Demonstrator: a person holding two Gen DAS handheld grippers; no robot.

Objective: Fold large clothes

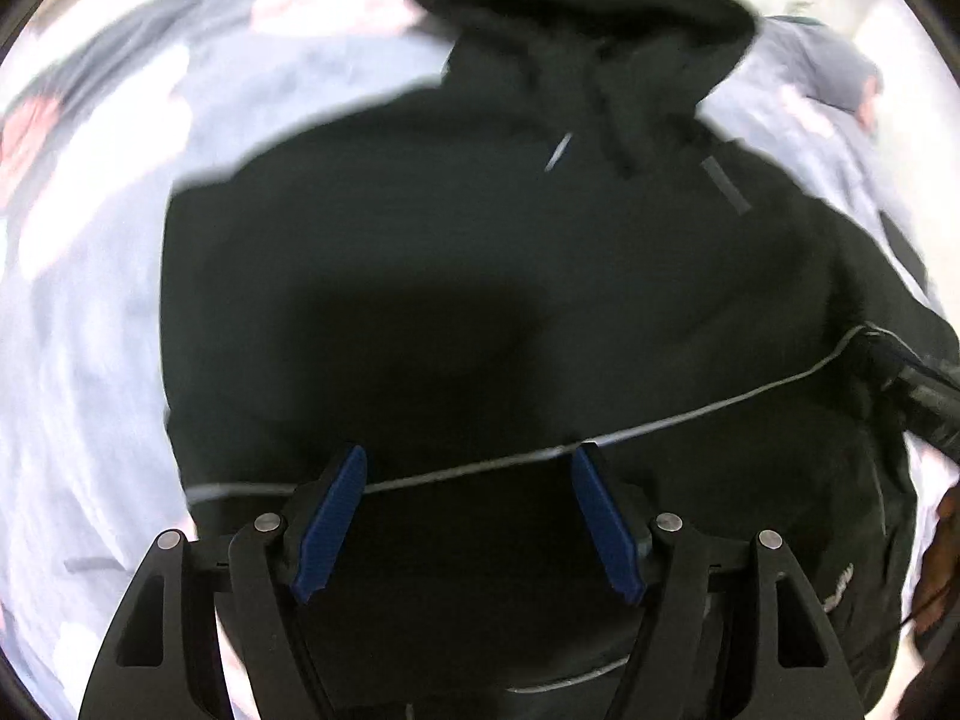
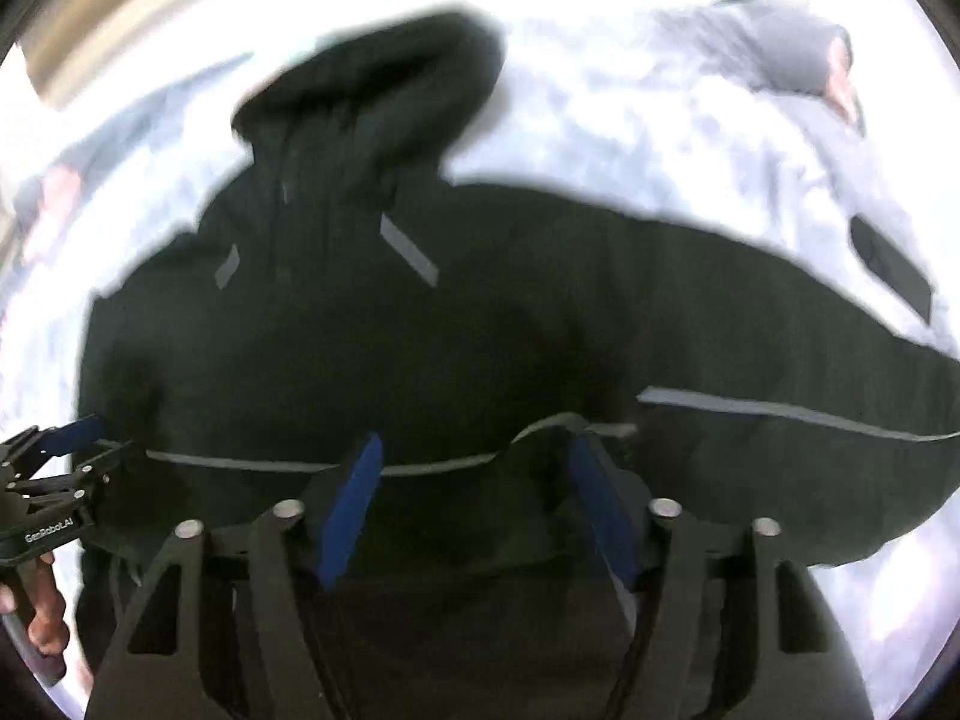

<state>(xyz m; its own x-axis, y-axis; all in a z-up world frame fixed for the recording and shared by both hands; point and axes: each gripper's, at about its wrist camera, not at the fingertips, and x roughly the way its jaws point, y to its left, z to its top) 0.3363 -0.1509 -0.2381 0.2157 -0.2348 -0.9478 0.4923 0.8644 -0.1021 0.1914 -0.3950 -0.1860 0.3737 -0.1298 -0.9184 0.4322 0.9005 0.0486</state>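
A black hooded jacket (image 1: 480, 252) with grey reflective stripes lies flat on a pale bed sheet (image 1: 90, 300), hood at the far end. It also shows in the right wrist view (image 2: 372, 336). My left gripper (image 1: 468, 468) is open, its blue pads hovering over the jacket's lower part near a grey stripe (image 1: 660, 420). My right gripper (image 2: 474, 456) is open over the jacket's lower middle, and the fabric bulges up against its right pad. The left gripper also shows at the left edge of the right wrist view (image 2: 90, 438).
The pale patterned sheet (image 2: 660, 120) surrounds the jacket. A grey garment (image 2: 786, 48) lies at the far right of the bed. A flat black object (image 2: 894, 270) lies on the sheet at the right. The jacket's right sleeve (image 2: 810, 360) stretches out to the right.
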